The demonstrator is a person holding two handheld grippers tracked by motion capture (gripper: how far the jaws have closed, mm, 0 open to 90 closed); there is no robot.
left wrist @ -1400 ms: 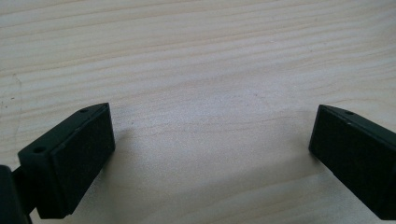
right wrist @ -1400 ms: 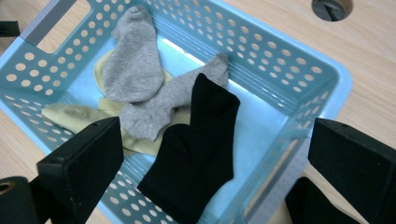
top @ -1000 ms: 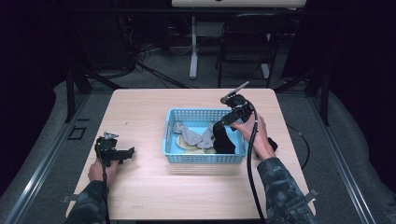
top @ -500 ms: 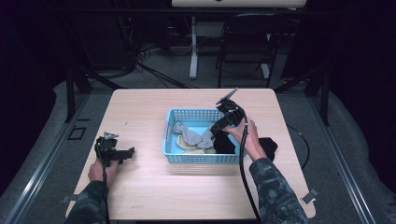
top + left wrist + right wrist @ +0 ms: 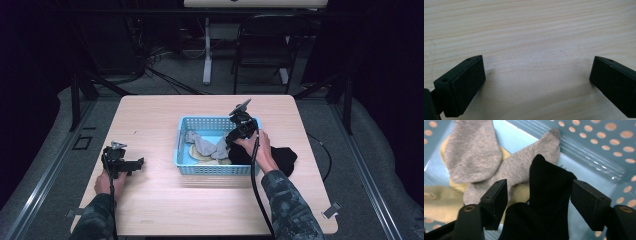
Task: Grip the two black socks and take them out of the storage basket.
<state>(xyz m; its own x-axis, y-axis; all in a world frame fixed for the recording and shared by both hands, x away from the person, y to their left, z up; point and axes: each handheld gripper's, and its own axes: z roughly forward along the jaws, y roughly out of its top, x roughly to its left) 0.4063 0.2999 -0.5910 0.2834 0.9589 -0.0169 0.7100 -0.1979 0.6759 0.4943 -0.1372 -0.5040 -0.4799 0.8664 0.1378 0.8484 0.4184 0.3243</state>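
Over basket (image 5: 216, 165): R claw (image 5: 537, 202) tilted down, straddling blk sock (image 5: 546, 185).

I saw a pale wood-grain counter (image 5: 210, 200) carrying a light blue perforated plastic basket (image 5: 215, 169) near its middle. A black sock (image 5: 282, 157) draped over the basket's right wall and lay partly on the counter beside it.

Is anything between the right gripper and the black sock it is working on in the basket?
Nothing visible. The black sock already lies in the gap of the open right gripper, inside the blue basket. The grey socks lie behind it, not between.
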